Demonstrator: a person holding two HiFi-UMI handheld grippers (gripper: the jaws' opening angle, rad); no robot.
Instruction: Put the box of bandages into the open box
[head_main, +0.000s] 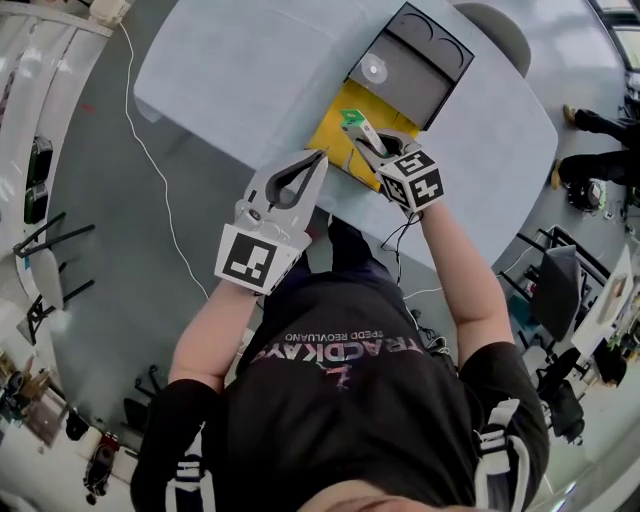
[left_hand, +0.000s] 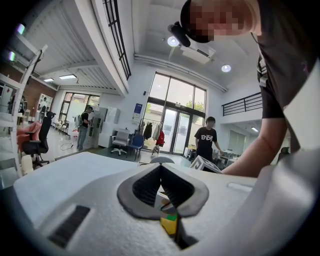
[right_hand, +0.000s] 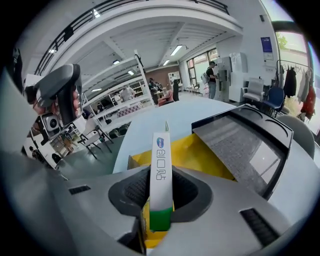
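The open box (head_main: 335, 140) lies on the pale table, with a yellow inside and a dark lid (head_main: 415, 65) folded back behind it. My right gripper (head_main: 372, 143) is shut on the box of bandages (head_main: 352, 120), a slim white carton with a green end, and holds it over the yellow inside. In the right gripper view the carton (right_hand: 161, 155) stands on edge between the jaws of that gripper (right_hand: 161, 192), above the yellow floor (right_hand: 200, 155). My left gripper (head_main: 320, 157) hovers just left of the box, its tips (left_hand: 160, 166) meeting on nothing.
The table (head_main: 230, 70) stretches away to the left of the box. A grey chair (head_main: 495, 30) stands at its far side. A cable (head_main: 150, 150) runs across the floor on the left, and another person's legs (head_main: 595, 130) show at the right edge.
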